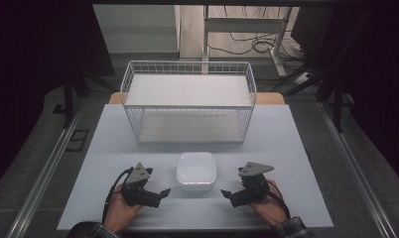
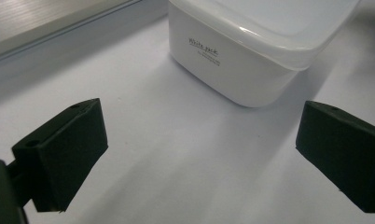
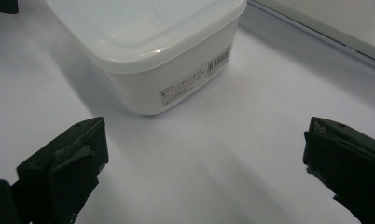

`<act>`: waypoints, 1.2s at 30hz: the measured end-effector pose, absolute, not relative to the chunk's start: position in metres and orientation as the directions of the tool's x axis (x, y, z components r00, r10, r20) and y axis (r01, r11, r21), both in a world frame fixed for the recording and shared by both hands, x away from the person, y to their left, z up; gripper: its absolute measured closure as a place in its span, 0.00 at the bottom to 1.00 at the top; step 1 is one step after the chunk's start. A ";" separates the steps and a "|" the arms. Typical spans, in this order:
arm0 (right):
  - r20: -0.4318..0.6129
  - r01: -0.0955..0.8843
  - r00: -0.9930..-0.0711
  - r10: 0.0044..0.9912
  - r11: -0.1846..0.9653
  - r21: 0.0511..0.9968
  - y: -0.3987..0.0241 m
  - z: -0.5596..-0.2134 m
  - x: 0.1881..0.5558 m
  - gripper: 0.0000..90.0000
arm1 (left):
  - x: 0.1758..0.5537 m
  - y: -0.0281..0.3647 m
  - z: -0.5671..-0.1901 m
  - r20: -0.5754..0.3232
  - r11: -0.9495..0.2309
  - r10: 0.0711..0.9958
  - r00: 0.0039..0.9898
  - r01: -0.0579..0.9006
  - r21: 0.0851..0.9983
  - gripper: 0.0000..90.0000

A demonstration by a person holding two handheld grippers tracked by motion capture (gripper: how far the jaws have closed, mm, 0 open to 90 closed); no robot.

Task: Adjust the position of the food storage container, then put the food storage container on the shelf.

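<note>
White lidded box (image 1: 196, 171) sits near the desk's (image 1: 113, 144) front edge, wire basket (image 1: 188, 101) behind; left gripper (image 1: 160, 195) and right gripper (image 1: 228, 195) flank it, both released, grasping nothing.

Glossy white plastic container (image 1: 196, 171); white wire basket (image 1: 187, 101); matt table (image 1: 113, 148)

You're in a lab or test room, not a home. Your table (image 1: 287, 148) has a plain pale-grey top w/ metal rails (image 1: 43, 173) along left and right sides, set on grey floor. Far side: a height-adjustable desk frame (image 1: 247, 29) w/ loose cables (image 1: 252, 47) trailing on the floor. Dark screens or curtains (image 1: 38, 49) close off both sides. On the table a bare white wire basket (image 1: 187, 99), staged like a test prop.
</note>
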State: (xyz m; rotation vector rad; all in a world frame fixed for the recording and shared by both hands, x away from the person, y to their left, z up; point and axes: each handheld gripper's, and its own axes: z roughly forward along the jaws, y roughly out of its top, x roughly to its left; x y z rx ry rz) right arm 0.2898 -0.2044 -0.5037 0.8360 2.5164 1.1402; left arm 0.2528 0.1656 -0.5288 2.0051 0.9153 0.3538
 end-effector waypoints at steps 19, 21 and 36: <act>0.004 0.388 -0.789 0.614 0.494 0.778 -0.196 -0.496 0.292 0.00 | 0.256 0.156 -0.520 -0.147 -0.312 0.699 0.700 0.483 0.818 0.02; -0.002 0.388 -0.784 0.621 0.493 0.779 -0.194 -0.494 0.292 0.00 | 0.256 0.153 -0.518 -0.133 -0.327 0.701 0.701 0.481 0.813 0.03; 0.076 0.450 -0.775 0.627 0.463 0.763 -0.171 -0.477 0.304 0.14 | 0.278 0.137 -0.502 -0.180 -0.308 0.654 0.734 0.476 0.824 0.12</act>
